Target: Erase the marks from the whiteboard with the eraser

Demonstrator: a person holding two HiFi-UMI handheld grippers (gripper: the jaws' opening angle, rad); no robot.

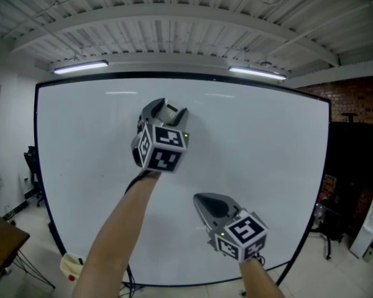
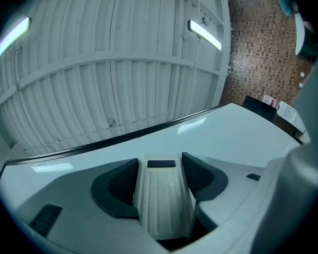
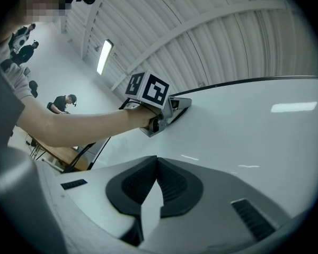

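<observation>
Eraser [image 2: 163, 200] sits clamped between the dark pads of our left tool [image 1: 166, 112]. It is a pale ribbed block with a small dark patch at its far end, and that end lies against the upper middle of the whiteboard [image 1: 280, 166], as far as we can judge from the head view and the right gripper view. We hold it angled upward at the board so that the far end meets the surface and can be dragged across it, which is what wiping calls for. Our right tool [image 1: 204, 200] hangs lower and to the right, near the board, with its jaws clenched together on nothing; we judge it is parked there, out of the wiping path. We can find no mark anywhere on the board: it looks clean white, showing only glare from the strip lights [image 1: 81, 67], so either little is left to do or what is left is too faint to see. Above runs a ridged metal ceiling [image 1: 174, 23], a brick wall [image 1: 354, 92] stands to the right, a wooden bench [image 1: 3, 234] shows at lower left, and some people [image 3: 63, 103] stand far off.
</observation>
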